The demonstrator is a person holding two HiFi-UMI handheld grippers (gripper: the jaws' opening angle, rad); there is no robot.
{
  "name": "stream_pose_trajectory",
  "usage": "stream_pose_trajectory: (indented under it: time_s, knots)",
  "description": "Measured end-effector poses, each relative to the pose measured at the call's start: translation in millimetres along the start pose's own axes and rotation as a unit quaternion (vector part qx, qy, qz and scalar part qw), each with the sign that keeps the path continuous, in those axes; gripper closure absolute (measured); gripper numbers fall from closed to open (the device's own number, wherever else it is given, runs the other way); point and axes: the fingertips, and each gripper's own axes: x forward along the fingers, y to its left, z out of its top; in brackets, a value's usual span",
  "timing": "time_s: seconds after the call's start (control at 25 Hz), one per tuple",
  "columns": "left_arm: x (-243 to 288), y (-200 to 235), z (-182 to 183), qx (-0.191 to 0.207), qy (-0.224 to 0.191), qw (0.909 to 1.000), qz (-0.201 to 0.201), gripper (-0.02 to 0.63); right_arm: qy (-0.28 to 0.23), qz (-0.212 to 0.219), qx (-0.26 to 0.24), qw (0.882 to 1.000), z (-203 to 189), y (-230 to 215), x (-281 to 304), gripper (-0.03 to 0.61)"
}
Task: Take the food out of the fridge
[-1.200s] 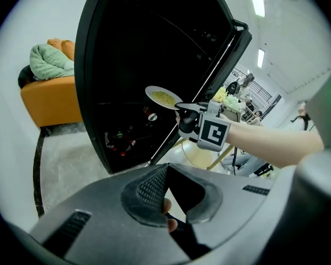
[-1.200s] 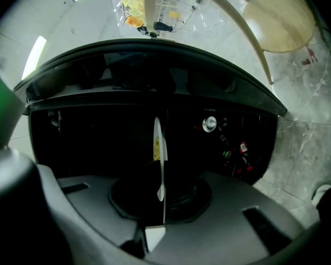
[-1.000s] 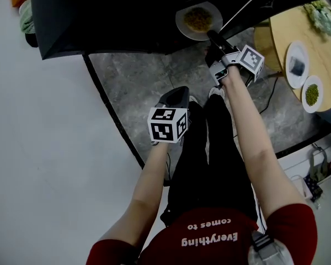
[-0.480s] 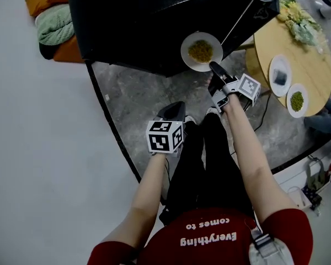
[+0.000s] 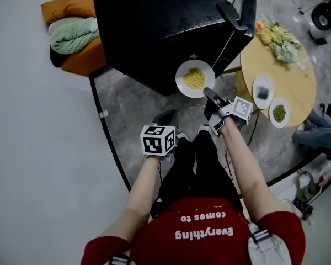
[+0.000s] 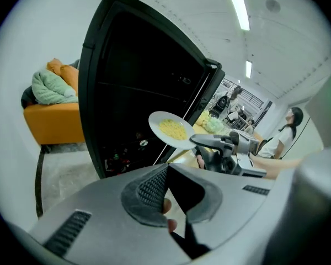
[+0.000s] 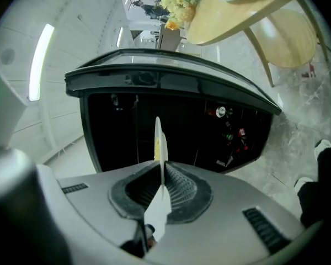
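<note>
A white plate (image 5: 194, 79) of yellow food hangs in front of the black fridge (image 5: 165, 32), whose door (image 5: 240, 10) stands open. My right gripper (image 5: 208, 94) is shut on the plate's near rim. In the right gripper view the plate (image 7: 160, 142) shows edge-on between the pads of that gripper (image 7: 161, 167). My left gripper (image 5: 168, 116) hovers lower left of the plate, apart from it. Its jaws (image 6: 166, 169) meet at the tips with nothing between them. The left gripper view also shows the plate (image 6: 172, 130) held by the right gripper (image 6: 226, 145).
A round wooden table (image 5: 298, 87) stands at the right with two small plates (image 5: 263, 91) (image 5: 279, 112) and flowers (image 5: 278, 37). An orange seat with a green cloth (image 5: 71, 37) sits left of the fridge. Another person's leg (image 5: 320, 131) shows at the right edge.
Both grippers have risen. The right one has carried the plate out from the fridge opening toward me; the fridge and table now look farther below.
</note>
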Motion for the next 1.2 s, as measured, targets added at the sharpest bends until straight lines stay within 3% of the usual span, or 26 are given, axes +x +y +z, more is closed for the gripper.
stream_pose_trajectory:
  time_s: [0.24, 0.52, 0.68, 0.92, 1.12, 1.2]
  knots:
    - [-33.4, -3.3, 28.3, -0.03, -0.03, 0.999, -0.014, 0.609, 0.043, 0.006, -0.022, 0.999, -25.4, 34.2, -35.5, 0.552]
    - [-60.3, -20.9, 47.1, -0.046, -0.056, 0.9967, -0.038, 0.609, 0.036, 0.016, -0.004, 0.999, -40.3, 71.9, -79.1, 0.552]
    - [-70.9, -45.9, 55.9, -0.052, -0.072, 0.9931, -0.077, 0.609, 0.027, 0.047, -0.004, 0.999, -41.4, 103.1, -102.0, 0.552]
    - [-109.2, -98.1, 83.0, -0.022, -0.127, 0.9805, -0.149, 0.609, 0.016, 0.093, -0.005, 0.996, -54.0, 155.7, -134.4, 0.552]
    - [-131.6, -114.7, 116.0, -0.047, -0.185, 0.9548, -0.228, 0.609, 0.002, 0.101, -0.018, 0.995, -54.7, 178.9, -133.9, 0.552]
    - [-133.6, -116.0, 118.2, -0.055, -0.193, 0.9503, -0.238, 0.609, 0.003, 0.105, -0.026, 0.994, -54.6, 181.8, -133.9, 0.552]
